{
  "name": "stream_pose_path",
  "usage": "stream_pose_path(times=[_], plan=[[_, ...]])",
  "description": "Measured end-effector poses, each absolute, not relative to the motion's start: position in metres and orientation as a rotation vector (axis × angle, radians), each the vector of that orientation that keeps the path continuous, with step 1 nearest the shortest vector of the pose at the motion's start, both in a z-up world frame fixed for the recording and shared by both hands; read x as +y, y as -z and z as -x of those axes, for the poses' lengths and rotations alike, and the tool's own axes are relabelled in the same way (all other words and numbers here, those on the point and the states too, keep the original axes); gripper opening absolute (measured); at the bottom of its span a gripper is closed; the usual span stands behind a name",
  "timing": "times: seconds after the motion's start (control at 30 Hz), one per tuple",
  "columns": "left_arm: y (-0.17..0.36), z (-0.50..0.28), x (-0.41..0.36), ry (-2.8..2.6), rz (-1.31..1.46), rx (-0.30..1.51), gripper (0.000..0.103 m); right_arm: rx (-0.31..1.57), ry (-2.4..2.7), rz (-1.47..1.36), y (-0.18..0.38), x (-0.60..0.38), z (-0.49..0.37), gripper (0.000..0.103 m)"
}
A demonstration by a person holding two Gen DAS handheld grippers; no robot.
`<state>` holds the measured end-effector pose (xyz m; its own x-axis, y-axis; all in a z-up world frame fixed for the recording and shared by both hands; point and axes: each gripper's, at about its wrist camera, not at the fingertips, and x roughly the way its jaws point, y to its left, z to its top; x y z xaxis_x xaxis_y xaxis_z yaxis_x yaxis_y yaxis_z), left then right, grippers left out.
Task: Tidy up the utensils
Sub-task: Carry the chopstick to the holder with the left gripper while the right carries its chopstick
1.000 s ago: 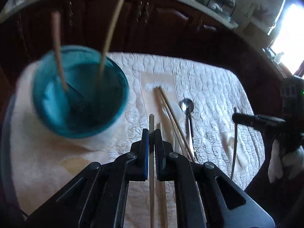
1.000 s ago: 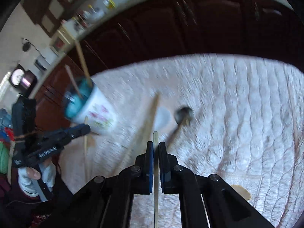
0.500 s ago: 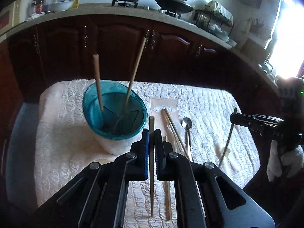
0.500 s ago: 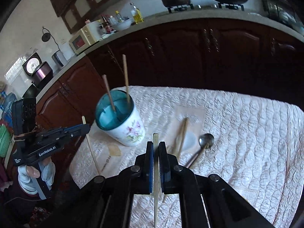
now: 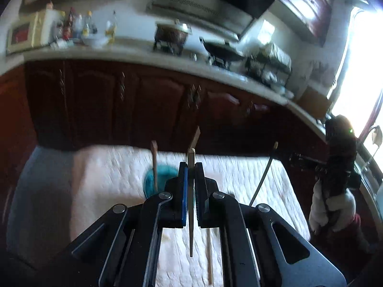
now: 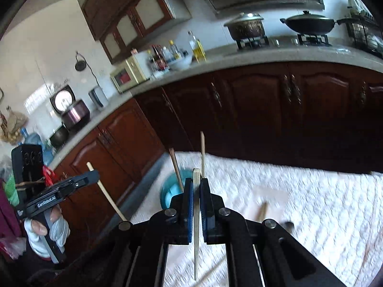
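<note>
L tongs clenched on chopstick | R tongs clenched on chopstick | teal cup ahead-below, both sticks point down, L nearer

Left gripper: jaws clamped on a chopstick, angled downward.
Right gripper: jaws clamped on a second chopstick, angled downward.
</note>
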<state>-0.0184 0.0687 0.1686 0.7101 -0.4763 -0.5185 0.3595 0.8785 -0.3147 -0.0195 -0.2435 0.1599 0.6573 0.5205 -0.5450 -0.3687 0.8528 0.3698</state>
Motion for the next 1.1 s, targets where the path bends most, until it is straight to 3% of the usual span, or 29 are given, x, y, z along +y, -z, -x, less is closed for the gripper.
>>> stream_pose_path(times=[0.23, 0.47, 0.8, 1.1], plan=[[-0.189, -0.019, 0.066, 0.376, 0.197, 0.524, 0.004, 0.588, -0.471, -0.284, -0.189, -0.219, -0.027, 0.005], [-0.154, -0.060, 0.047, 0.288, 0.133, 0.535, 0.004, 0.514, -0.411, -0.313, -0.188, -0.203, -0.073, 0.005], [-0.094, -0.082, 0.038, 0.263, 0.139, 0.641, 0.004, 0.609, -0.407, -0.261, -0.132, -0.185, -0.108, 0.005], [-0.072, -0.081, 0.034, 0.252, 0.142, 0.709, 0.004, 0.723, -0.438, -0.299, -0.084, -0.190, -0.115, 0.005]])
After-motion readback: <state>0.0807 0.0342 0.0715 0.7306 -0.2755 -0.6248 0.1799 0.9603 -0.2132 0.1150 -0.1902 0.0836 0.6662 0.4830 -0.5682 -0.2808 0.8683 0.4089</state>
